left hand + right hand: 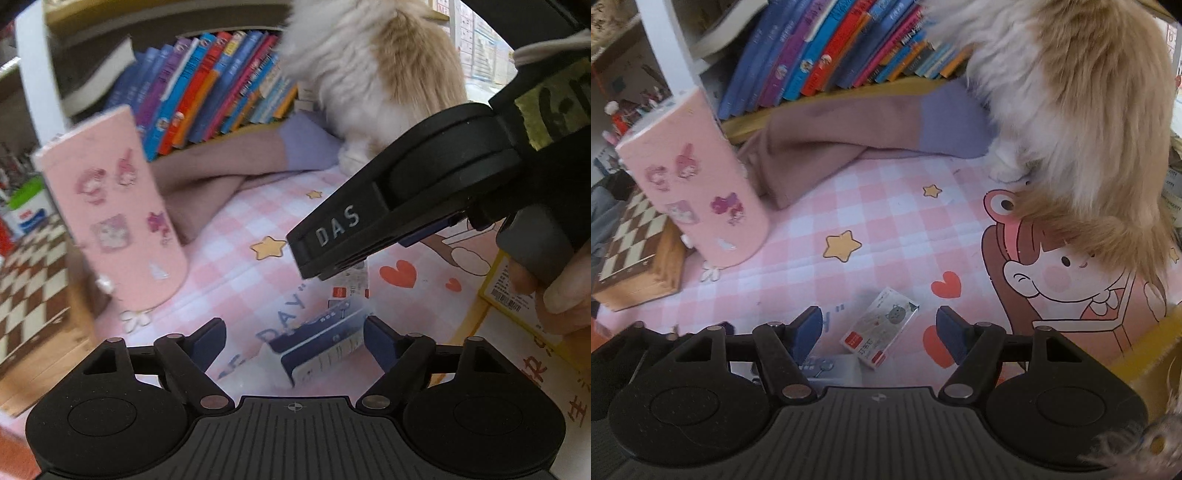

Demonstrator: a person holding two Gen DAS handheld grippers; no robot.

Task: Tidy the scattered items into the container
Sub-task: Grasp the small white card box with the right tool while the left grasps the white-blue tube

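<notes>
A small white box with a red label [882,328] lies flat on the pink checked mat [886,221], between the fingers of my right gripper [879,330], which is open and not touching it. A blue-and-white box [317,347] lies between the fingers of my left gripper [295,332], also open, with the box close to the right finger. In the left wrist view my right gripper [325,271] hangs just beyond, over the white box [351,291]. The pink cylindrical container [110,221] [690,177] with stickers stands upright at the left.
A fluffy cream-and-tan cat [1071,110] stands on the mat at the back right. A brown and purple cloth [849,136] lies before a row of books [831,48]. A wooden chessboard box [631,251] sits at the left edge, and a yellow-edged book [517,291] at the right.
</notes>
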